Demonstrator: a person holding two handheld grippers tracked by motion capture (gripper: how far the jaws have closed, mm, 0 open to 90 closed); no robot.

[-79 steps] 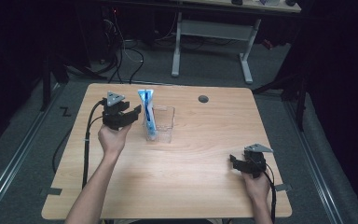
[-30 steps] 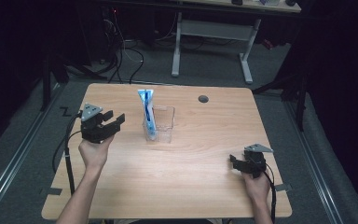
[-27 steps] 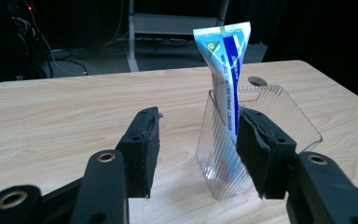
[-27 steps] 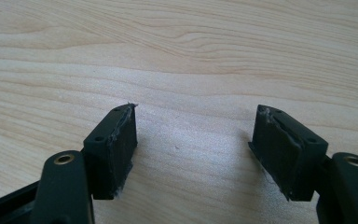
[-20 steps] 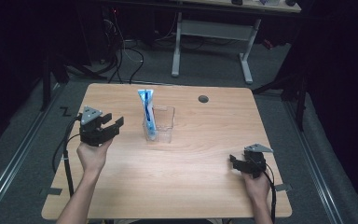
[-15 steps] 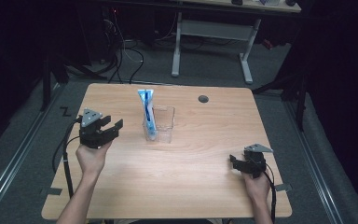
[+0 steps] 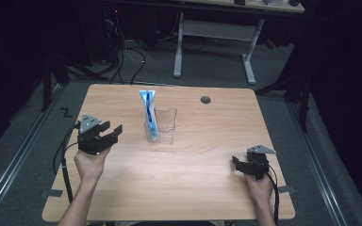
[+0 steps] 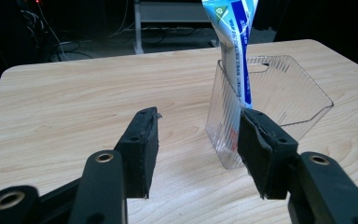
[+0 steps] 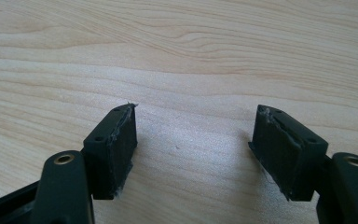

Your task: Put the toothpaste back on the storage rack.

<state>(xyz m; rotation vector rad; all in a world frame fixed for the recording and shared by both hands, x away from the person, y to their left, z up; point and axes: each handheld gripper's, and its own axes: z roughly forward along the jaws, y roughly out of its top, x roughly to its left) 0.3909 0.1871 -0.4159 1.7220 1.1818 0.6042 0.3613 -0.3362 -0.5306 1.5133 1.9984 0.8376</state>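
On the wooden tabletop (image 7: 179, 179) stands a clear plastic container (image 7: 162, 125), a little behind the middle. A blue and white tube (image 7: 149, 113) stands upright inside it, leaning against the container's left wall, and its flat end rises above the rim.

The left gripper (image 7: 107, 135) is held above the left part of the tabletop, near the container but not touching it — its jaws point toward the container. In the left gripper view the jaws stand apart with nothing between them, and the ribbed container (image 8: 270, 102) with the tube (image 8: 235, 42) is seen just behind the right jaw.

The right gripper (image 7: 239, 165) is low at the right front part of the tabletop, well apart from the container. In the right gripper view its jaws are wide — between them is bare wood (image 9: 191, 140).
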